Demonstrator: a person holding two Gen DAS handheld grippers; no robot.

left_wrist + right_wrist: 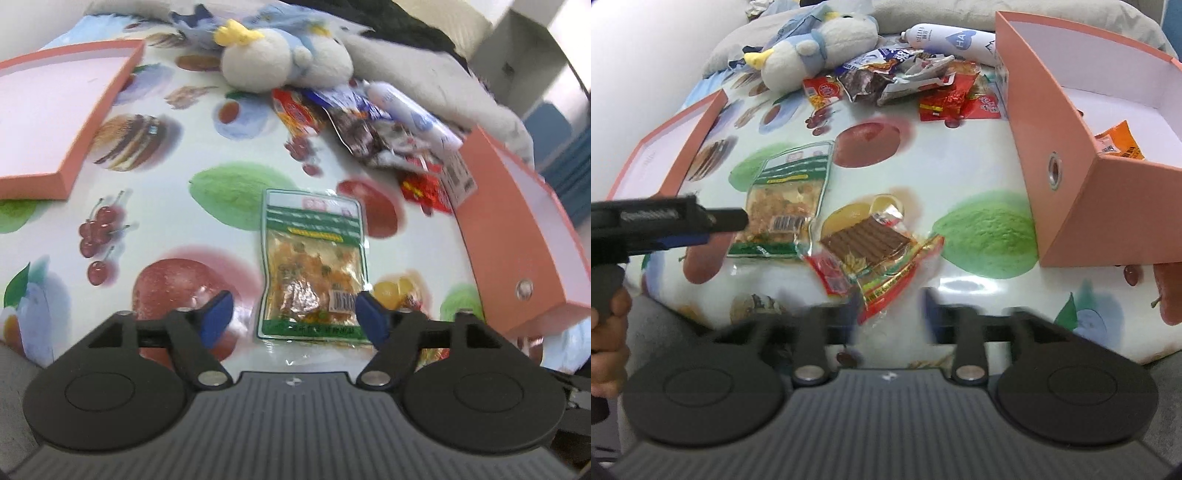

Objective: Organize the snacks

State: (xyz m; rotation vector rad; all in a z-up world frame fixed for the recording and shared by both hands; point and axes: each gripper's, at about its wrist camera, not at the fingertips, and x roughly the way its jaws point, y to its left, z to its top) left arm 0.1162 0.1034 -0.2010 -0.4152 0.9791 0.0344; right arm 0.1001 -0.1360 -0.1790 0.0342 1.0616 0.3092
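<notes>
Above fruit-print cloth (229,122): left tool (291,314) tilted down, spread over green packet (314,258); right tool (890,314) spread, empty.

A plush penguin (284,62) lies on the fruit-print tablecloth (155,177), near a white bottle (955,38).

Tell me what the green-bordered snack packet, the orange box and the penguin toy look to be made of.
Green-bordered snack packet: glossy plastic film, probably; its clear window shows the contents and catches glare.
Orange box: looks like matte paperboard, with thin flat walls, a white lining and a metal-looking eyelet.
Penguin toy: plush fabric, fuzzy and soft-edged.
</notes>
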